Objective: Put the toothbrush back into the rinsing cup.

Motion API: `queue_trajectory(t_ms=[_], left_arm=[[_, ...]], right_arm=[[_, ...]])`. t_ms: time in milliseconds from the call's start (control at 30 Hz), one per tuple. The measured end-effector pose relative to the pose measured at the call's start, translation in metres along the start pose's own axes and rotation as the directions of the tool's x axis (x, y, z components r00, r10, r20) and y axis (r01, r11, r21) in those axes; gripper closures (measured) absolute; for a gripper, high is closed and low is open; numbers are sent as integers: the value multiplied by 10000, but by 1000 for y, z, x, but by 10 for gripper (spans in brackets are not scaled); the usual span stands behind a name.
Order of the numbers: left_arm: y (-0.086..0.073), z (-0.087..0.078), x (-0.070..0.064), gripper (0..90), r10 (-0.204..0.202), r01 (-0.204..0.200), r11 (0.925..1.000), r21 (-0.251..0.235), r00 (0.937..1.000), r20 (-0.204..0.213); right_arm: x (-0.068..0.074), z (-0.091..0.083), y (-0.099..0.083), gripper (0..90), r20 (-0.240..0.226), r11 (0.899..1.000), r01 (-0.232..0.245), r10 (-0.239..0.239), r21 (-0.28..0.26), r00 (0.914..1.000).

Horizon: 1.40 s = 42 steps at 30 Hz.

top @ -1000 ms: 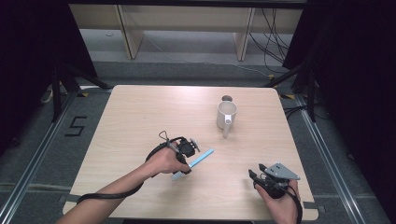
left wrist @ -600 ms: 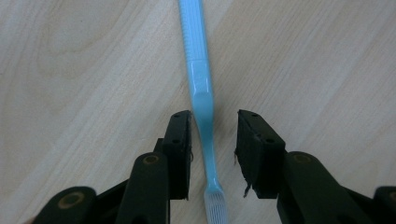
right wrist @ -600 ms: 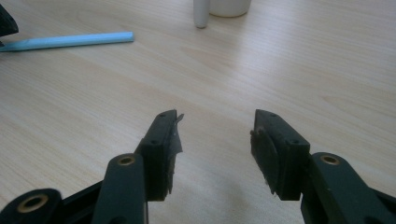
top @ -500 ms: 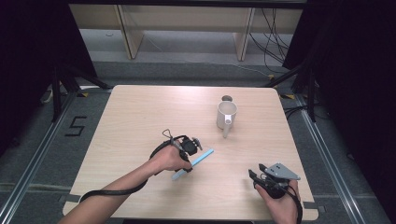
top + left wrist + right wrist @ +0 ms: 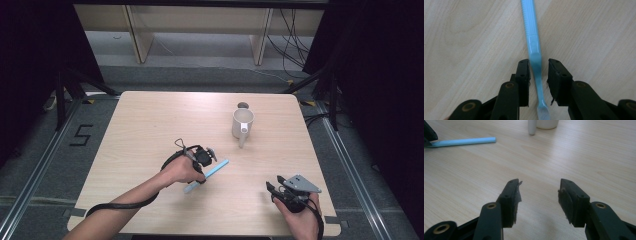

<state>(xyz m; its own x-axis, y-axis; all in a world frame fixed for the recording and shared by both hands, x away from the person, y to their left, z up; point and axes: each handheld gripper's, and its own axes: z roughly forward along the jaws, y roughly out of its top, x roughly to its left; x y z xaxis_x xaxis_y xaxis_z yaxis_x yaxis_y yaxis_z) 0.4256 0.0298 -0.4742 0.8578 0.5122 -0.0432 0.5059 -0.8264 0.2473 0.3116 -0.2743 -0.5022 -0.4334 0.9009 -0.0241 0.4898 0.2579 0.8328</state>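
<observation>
Toothbrush (image 5: 534, 47) lies on the pale wood table (image 5: 150, 125) — left gripper (image 5: 538, 72) straddles it, not yet clamped.

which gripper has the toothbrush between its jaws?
The left gripper: its jaws straddle the neck of the blue toothbrush, which lies on the table, with gaps either side. The right gripper is open over bare wood, apart from it.

txt: "5" | where: black numeral marked on grey floor (image 5: 95, 150), left of table (image 5: 150, 120) | other labels/brands: none legible on any obj. in gripper views
</observation>
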Motion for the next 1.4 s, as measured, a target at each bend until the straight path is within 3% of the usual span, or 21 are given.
queue_trajectory(t_ms=[133,200,267,367,400,433,533,567,733,767,900,967,1100,1133,1200,1233,1267,1400], left_arm=[[0,2,0,716,-14,14,10000,4,10000,15],[0,2,1,722,21,-21,10000,75,10000,4],[0,4,1,726,156,-155,9998,104,9999,-40],[0,3,1,733,306,-305,9994,140,9995,-41],[0,3,1,737,393,-392,9991,153,9992,-67],[0,4,1,744,421,-420,9990,155,9991,-76],[0,3,2,766,445,-443,9988,209,9990,-85],[0,3,3,773,474,-472,9987,209,9988,-94],[0,3,3,787,541,-538,9982,258,9985,-101],[0,3,4,789,768,-766,9969,156,9970,-93],[-1,2,5,794,1030,-1027,9942,325,9947,-65],[-2,3,6,841,1105,-1104,9936,218,9939,-31],[-2,3,8,841,1131,-1134,9932,248,9935,111],[-2,3,8,841,1170,-1173,9927,272,9931,100],[-1,3,8,841,1318,-1319,9907,323,9913,64],[-1,3,8,841,1359,-1360,9900,362,9907,66],[-1,3,7,841,1333,-1334,9904,356,9911,70],[-1,2,7,843,1591,-1590,9864,424,9873,-1]], right_arm=[[1,0,0,514,-106,9997,-215,216,126,9997],[0,0,0,515,-5,10000,12,-12,-3,10000],[1,0,0,514,-98,9997,-215,216,102,9997],[1,0,0,514,-79,9999,-160,161,59,9998],[-2,0,0,514,5,9997,214,-214,-66,9998],[-2,0,0,514,-9,9997,236,-236,-44,9997],[-2,0,0,514,-12,9997,235,-235,-25,9997],[1,0,0,514,-65,9999,-142,142,45,9999],[0,0,1,514,-98,10000,32,-31,87,9999],[1,0,0,514,-126,9999,-89,90,131,9999],[0,0,1,514,-102,9999,24,-23,100,9999],[0,0,1,514,-105,9999,-10,11,112,9999],[-1,1,0,514,-130,9999,100,-99,63,9999],[1,0,0,514,-94,9998,-141,143,155,9999],[2,0,0,514,-151,9998,-139,141,169,9998],[-2,1,1,514,1,9995,306,-306,-28,9995],[-2,1,1,514,-5,9995,307,-307,-32,9995],[2,0,0,514,-136,9996,-195,197,202,9997]])
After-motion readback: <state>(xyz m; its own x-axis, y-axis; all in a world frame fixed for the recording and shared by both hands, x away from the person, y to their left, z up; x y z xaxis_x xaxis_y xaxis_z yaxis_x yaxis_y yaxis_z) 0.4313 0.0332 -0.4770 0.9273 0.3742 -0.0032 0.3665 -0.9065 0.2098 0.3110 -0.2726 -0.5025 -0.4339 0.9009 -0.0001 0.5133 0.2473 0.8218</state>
